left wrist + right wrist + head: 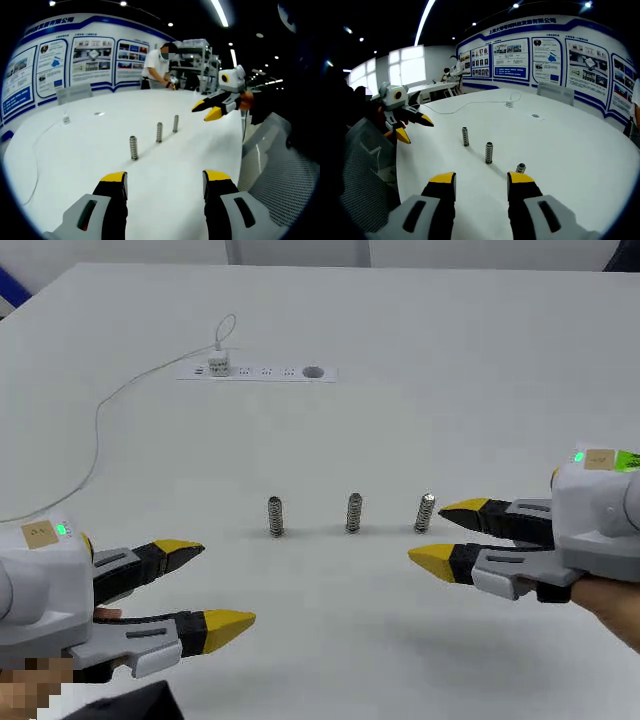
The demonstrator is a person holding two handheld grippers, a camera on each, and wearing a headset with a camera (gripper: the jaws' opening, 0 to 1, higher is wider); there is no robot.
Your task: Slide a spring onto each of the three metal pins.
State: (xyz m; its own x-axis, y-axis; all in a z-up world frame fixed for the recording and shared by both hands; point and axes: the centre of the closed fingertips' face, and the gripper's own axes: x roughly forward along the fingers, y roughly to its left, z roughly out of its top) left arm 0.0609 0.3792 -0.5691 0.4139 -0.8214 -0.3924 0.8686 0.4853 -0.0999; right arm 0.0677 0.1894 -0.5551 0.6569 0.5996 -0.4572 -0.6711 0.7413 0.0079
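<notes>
A broad white table anchors the room. On its far part lies a long white power strip with a small white plug in it. A thin white cable curves from there toward the table's left edge. Beyond the table stands a wall of blue-and-white poster panels. A person in a white shirt stands at the table's far end, near grey metal shelving. A grey mesh chair back sits just beside the table's near edge. Above the table, the dark ceiling carries long strip lights and small round spotlights. A bright window glows past the table's other end.
</notes>
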